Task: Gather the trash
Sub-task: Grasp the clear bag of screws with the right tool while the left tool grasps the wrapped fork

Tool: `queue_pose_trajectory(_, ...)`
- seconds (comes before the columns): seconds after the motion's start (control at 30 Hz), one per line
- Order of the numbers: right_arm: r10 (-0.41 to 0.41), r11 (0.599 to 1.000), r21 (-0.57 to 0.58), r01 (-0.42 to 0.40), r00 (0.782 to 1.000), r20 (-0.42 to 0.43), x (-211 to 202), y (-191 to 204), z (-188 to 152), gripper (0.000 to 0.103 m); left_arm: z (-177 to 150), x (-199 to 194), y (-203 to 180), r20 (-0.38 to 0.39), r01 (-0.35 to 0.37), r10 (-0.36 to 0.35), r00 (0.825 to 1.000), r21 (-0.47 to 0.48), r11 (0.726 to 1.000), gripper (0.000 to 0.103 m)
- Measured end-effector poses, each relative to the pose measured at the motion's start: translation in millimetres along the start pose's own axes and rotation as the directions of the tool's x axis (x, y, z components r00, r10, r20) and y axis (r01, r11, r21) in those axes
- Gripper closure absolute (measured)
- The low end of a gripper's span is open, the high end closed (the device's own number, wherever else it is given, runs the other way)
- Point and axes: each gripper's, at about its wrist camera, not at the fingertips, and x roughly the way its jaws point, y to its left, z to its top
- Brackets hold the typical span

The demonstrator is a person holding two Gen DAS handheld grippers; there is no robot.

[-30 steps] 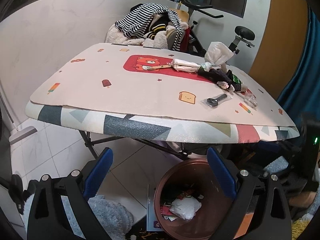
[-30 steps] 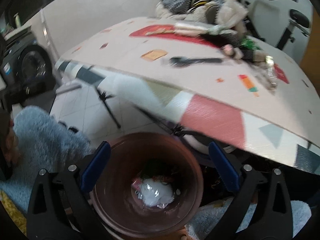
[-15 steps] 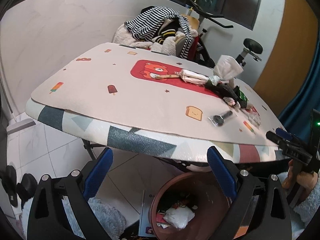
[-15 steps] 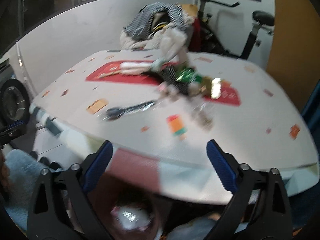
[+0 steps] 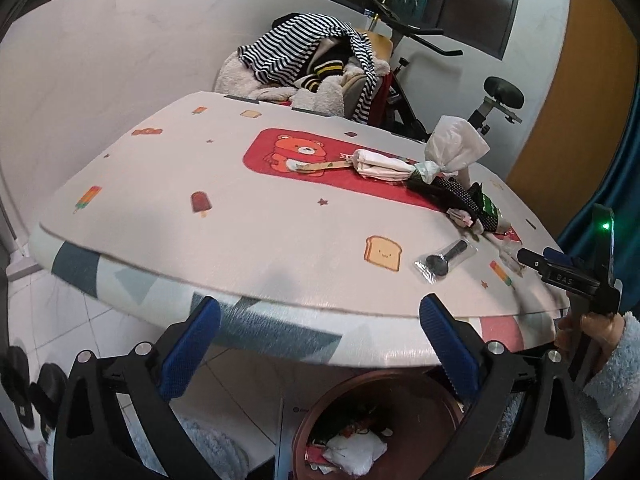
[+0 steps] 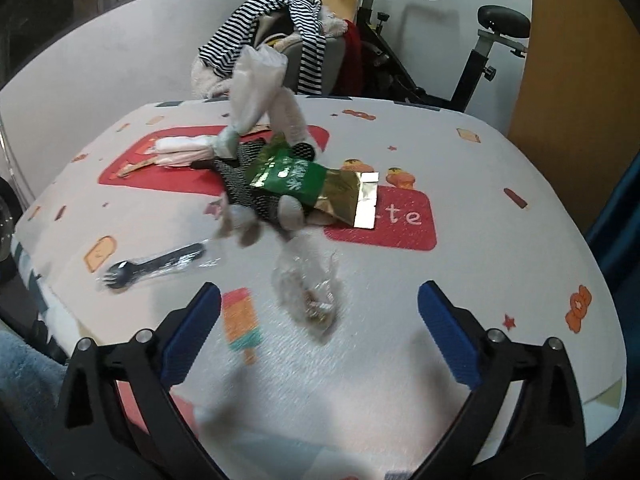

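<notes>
Trash lies on the patterned table (image 5: 200, 240): a clear crumpled wrapper (image 6: 312, 292), a wrapped black plastic fork (image 6: 156, 266), a green and gold foil packet (image 6: 316, 188), a black dotted cloth with a white bag (image 6: 256, 76). My right gripper (image 6: 318, 340) is open and empty just in front of the clear wrapper. My left gripper (image 5: 320, 344) is open and empty below the table's near edge, above a brown bin (image 5: 384, 424) holding trash. The fork also shows in the left wrist view (image 5: 446, 260), as does the right gripper (image 5: 568, 276).
A chair piled with striped clothes (image 5: 312, 56) and an exercise bike (image 5: 440, 72) stand behind the table. A white wall is at the left, a blue curtain (image 5: 616, 152) at the right. Tiled floor lies under the table.
My right gripper has risen from over the bin to above the table and closed in on the clear wrapper. My left gripper has lifted slightly toward the table edge.
</notes>
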Motion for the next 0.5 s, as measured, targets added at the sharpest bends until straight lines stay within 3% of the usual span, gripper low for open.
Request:
queue_pose_trajectory(0.13,-0.01,1.0,0.026,0.01,1.0,-0.017,8.9,-4.7,4.0,0.006,12.0,8.8,-11.1,0.033,-0.048,0.047,0.998,0.042,0.998,0.006)
queue_pose_trajectory(0.4,0.034,0.999,0.025,-0.034,0.999,-0.031,17.0,-6.5,9.1,0.006,37.2,20.9,-39.1,0.121,-0.071,0.051,0.991,0.171,0.983,0.006)
queue_pose_trajectory(0.5,-0.012,0.999,0.031,0.014,0.998,-0.063,23.8,-8.1,9.3,0.006,45.7,27.2,-45.9,0.112,-0.061,0.04,0.993,0.19,0.98,0.006)
